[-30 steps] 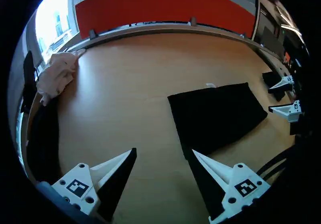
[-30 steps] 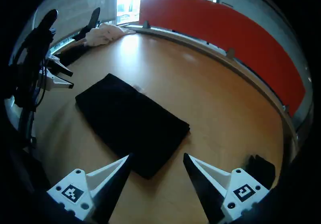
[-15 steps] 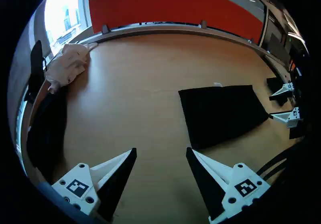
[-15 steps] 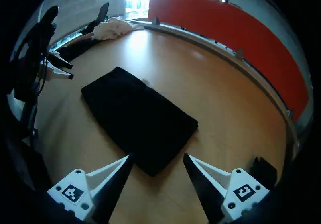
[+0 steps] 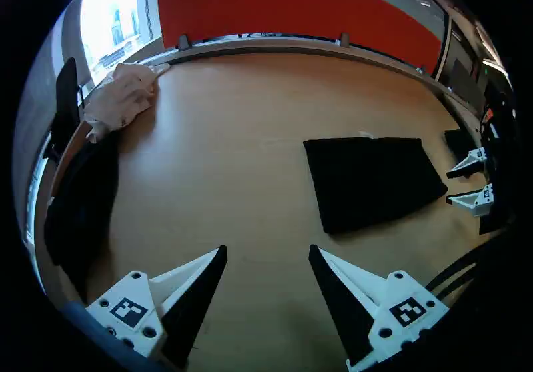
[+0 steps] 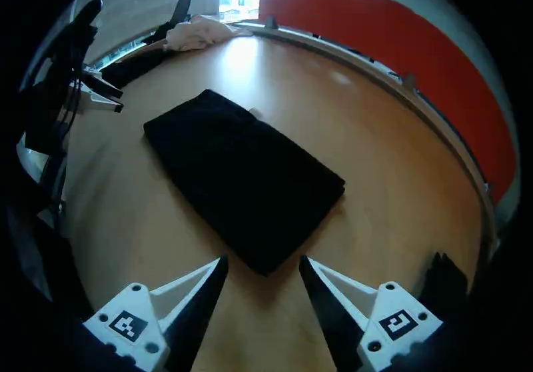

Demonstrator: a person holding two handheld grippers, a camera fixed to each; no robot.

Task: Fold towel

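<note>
Left gripper view: my left gripper [image 5: 266, 248] hangs spread and empty over the table [image 5: 220, 172]. The folded black towel [image 5: 373, 182] lies flat ahead to the right, with my right gripper [image 5: 448, 186] beyond it, partly cut off.

Right gripper view: my right gripper stands spread, with the towel's near corner just ahead. A dark thing [image 6: 441, 272] at the edge is too cut off to identify.

Towel [image 5: 373, 182] showing plain black; table [image 5: 226, 159] glowing orange-tan; partition [image 5: 293, 5] showing plain red; cloth [image 5: 120, 95] looking cream; left gripper [image 5: 266, 252], right gripper [image 6: 263, 260] wearing white, black-and-white patterned markers [image 5: 128, 311].
</note>
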